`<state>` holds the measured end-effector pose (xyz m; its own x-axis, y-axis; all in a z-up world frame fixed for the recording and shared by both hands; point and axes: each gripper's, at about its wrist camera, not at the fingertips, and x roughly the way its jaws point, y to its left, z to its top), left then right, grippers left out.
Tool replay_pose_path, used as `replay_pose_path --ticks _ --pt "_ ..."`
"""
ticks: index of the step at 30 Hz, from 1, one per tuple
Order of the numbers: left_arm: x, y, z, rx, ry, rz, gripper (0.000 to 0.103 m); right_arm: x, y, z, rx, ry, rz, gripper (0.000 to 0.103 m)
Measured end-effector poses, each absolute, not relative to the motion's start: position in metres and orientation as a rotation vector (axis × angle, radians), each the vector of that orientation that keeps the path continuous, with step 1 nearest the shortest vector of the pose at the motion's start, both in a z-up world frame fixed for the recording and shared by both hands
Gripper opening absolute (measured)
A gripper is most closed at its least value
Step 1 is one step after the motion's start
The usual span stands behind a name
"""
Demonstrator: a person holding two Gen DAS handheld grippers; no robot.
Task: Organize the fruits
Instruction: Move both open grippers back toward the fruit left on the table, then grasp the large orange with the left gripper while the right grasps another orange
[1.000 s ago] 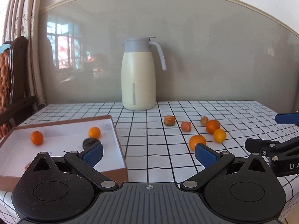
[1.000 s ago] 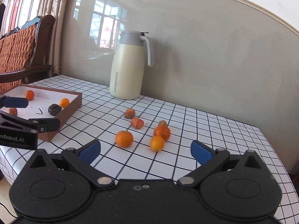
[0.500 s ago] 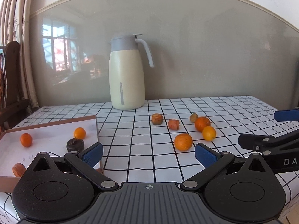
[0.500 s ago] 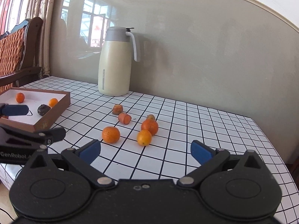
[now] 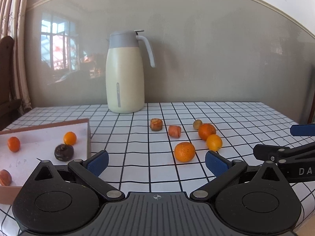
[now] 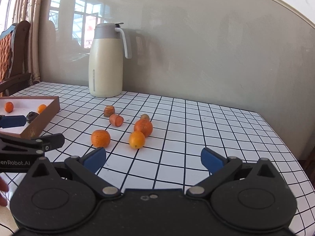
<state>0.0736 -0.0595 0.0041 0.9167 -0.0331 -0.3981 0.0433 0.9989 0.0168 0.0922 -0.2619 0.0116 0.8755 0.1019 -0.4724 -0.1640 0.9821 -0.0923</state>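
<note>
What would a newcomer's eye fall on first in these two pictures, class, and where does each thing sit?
The tall cream jug with its grey lid stands at the back of the checked tablecloth, against the wall. In front of it, a loose cluster of oranges and smaller pieces lies mid-table. At the left edge, a brown tray already holds a few fruits.

I am in a home dining room: a checked-cloth table (image 5: 236, 114), a cream thermos jug (image 5: 125, 74), curtains (image 5: 11, 39) at upper left, a wooden chair (image 6: 13, 59).
</note>
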Motion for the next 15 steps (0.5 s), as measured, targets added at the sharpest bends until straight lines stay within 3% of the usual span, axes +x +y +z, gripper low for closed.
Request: replay_pose_path --ticks 6,11,15 --pt "0.086 -0.067 -0.002 0.037 0.425 -0.026 0.103 0.108 -0.270 0.008 -0.091 0.510 0.113 0.096" --pt "0.098 -0.072 -0.011 0.061 0.466 -0.031 0.103 0.122 -0.277 0.005 -0.049 0.532 0.117 0.084" --pt "0.107 -0.076 -0.016 0.049 0.477 -0.050 0.103 0.134 -0.273 -0.003 -0.059 0.550 0.106 0.082"
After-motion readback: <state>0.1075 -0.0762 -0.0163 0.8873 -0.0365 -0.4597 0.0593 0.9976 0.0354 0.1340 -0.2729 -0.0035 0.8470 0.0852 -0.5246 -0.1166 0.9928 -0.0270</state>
